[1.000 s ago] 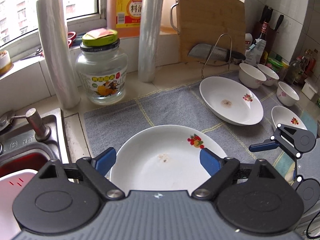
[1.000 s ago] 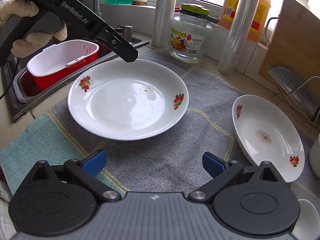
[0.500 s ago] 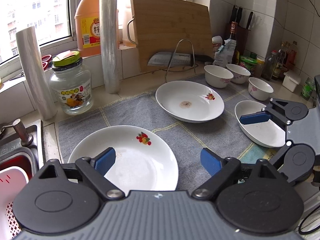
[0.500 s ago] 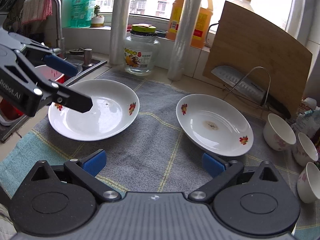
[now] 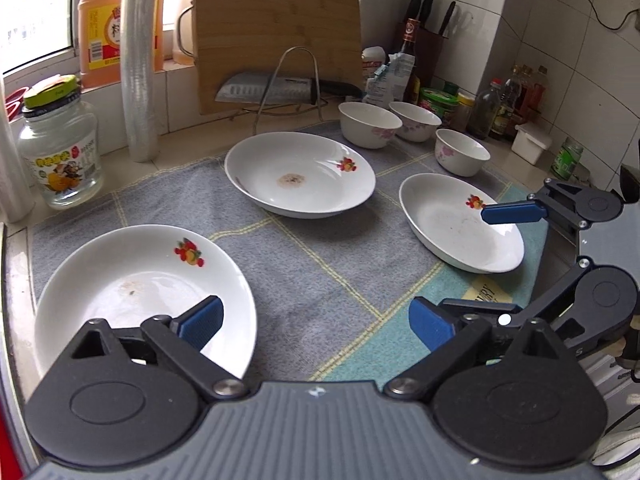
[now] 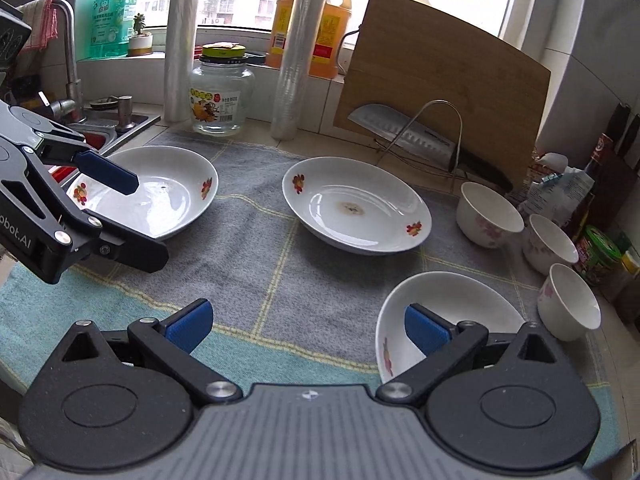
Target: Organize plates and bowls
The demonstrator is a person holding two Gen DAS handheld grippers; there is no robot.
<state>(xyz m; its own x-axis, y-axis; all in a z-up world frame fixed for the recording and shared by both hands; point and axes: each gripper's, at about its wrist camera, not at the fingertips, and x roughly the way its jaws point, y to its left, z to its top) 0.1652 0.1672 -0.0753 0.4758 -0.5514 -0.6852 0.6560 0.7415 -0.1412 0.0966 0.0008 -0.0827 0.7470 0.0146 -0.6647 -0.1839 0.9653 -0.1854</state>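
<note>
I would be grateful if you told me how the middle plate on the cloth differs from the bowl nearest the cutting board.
The middle plate is wide and shallow; the bowl nearest the cutting board is narrow and deep. The plate has red fruit prints on its rim; the bowl has a faint pink flower on its side. The plate has a brown stain at its centre; the bowl's inside looks clean. Both are white and upright.

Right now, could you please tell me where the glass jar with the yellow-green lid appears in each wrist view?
Left wrist view: the glass jar with the yellow-green lid stands at the far left edge, beside the grey cloth.
Right wrist view: it stands upper left of centre, below the window.
Shared landmark: the wooden cutting board, right of the jar in both.
</note>
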